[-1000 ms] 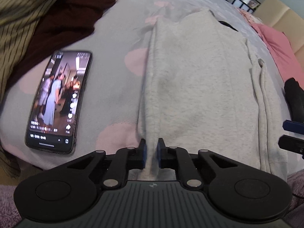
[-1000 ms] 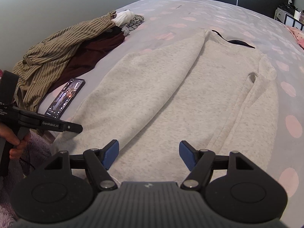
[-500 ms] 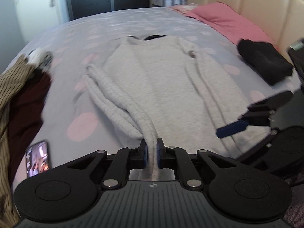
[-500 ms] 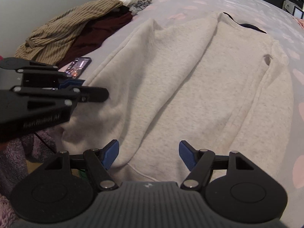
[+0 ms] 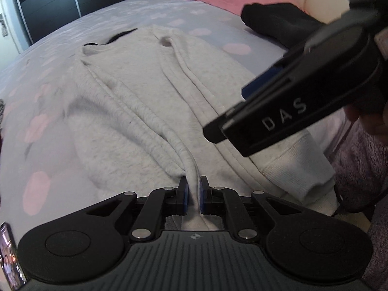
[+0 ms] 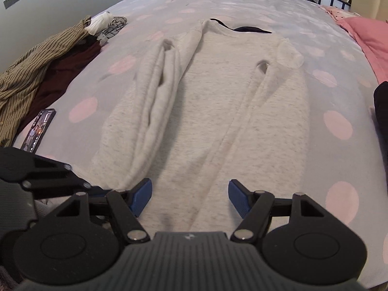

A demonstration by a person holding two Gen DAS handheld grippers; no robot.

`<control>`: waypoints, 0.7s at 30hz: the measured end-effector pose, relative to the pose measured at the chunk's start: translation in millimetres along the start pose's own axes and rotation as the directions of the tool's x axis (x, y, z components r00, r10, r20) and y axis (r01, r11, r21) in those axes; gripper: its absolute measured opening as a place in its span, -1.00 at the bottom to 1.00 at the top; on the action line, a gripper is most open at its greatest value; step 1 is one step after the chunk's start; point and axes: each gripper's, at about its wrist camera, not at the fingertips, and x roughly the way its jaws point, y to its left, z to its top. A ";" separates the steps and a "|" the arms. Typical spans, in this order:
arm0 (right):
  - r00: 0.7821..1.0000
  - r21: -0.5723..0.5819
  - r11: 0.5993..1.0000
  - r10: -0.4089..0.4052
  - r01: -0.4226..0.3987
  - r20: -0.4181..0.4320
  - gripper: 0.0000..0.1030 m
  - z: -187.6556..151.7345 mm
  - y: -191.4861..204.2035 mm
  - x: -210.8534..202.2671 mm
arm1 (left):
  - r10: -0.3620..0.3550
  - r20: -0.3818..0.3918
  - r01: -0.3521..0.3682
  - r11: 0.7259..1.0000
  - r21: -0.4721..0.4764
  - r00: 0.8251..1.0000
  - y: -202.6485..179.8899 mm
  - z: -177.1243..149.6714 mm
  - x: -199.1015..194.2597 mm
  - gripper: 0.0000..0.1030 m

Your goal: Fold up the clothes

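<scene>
Light grey sweatshirt (image 6: 218, 111) spread flat on a lilac bedspread (image 6: 339, 55) with pink dots, neckline at the far end, hem at the near end. Both sleeves folded lengthwise over the sweatshirt body, one along each side.

Left gripper (image 5: 193, 194): blue pads pressed together on a ridge of the sweatshirt's grey fabric at its near edge, fabric drawn up taut between the two pads. Folded sleeve running away from that pinch toward the neckline.

Right gripper (image 6: 190, 194): blue-tipped fingers spread wide, nothing between them, poised over the near hem of the sweatshirt; contact with the cloth not determinable. Seen from the left wrist as a blurred black body lettered "DAS", over the sweatshirt's ribbed cuff (image 5: 295, 167).

Left of the sweatshirt: lit phone (image 6: 38, 128) lying on the bedspread; beyond it a heap of striped olive shirt (image 6: 29, 72) and dark maroon garment (image 6: 70, 68). Right of the sweatshirt: folded black garment (image 5: 278, 24) and pink pillow (image 6: 371, 38).
</scene>
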 end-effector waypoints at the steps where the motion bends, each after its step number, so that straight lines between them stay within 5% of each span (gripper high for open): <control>1: 1.000 0.000 1.000 0.001 -0.001 0.000 0.41 -0.1 -0.6 0.1 | -0.003 -0.010 0.003 1.000 0.007 1.000 -1.8 -0.2 4.8 -0.88; 4: 1.000 -0.002 1.000 0.002 -0.002 0.000 0.41 -0.5 -1.5 -0.1 | -0.006 -0.025 0.005 1.000 -0.002 1.000 -3.7 -1.6 8.9 -0.84; 10: 1.000 0.006 1.000 0.003 -0.003 0.015 0.41 -2.1 -6.8 -4.3 | -0.051 0.000 0.051 0.999 -0.013 0.999 -11.0 -7.9 -6.5 -0.13; 21: 0.999 -0.014 1.000 0.011 -0.010 0.033 0.41 -1.5 -1.8 -9.6 | -0.120 0.101 0.118 0.993 0.024 0.988 -10.1 -18.7 -55.3 0.09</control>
